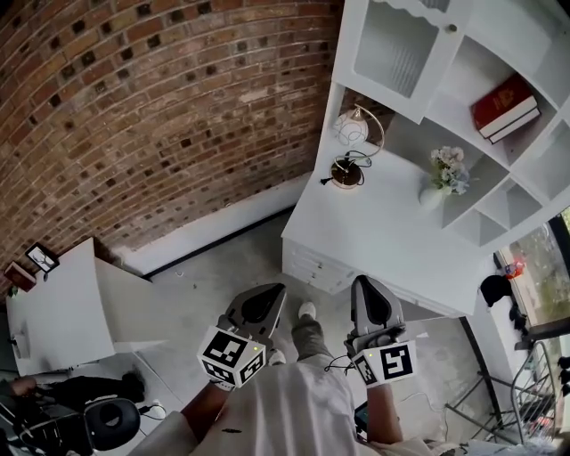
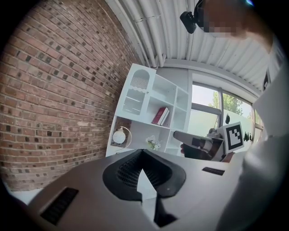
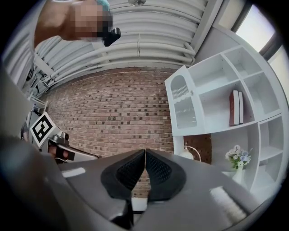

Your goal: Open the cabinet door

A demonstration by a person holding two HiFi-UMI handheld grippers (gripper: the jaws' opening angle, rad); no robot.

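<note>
The cabinet door (image 1: 398, 46), white-framed ribbed glass with a small knob (image 1: 451, 28), looks shut at the upper left of the shelf unit (image 1: 485, 62), well ahead of you, so bring your right gripper (image 1: 365, 283), clenched empty like the left gripper (image 1: 274, 292), level to that knob and part its jaws first.

— Brick wall (image 1: 134, 107) first: rough, matt, red-brown, with gritty mortar lines.
— Now the cabinet (image 1: 499, 44), smooth white paint with a soft sheen. Its door (image 1: 396, 49) carries a ribbed, frosted-looking pane.
— Book (image 1: 506, 107), red cover, slight gloss. Lamp (image 1: 352, 147), brassy metal hoop.
— Floor (image 1: 223, 276): matt grey, looks like concrete.
— Left tongs (image 2: 142, 153) and right tongs (image 3: 145, 152): smooth grey plastic shells, and black pads (image 2: 128, 171) with a fine grid texture.
— Ceiling (image 3: 135, 49): pale corrugated sheet, looks like metal.
</note>
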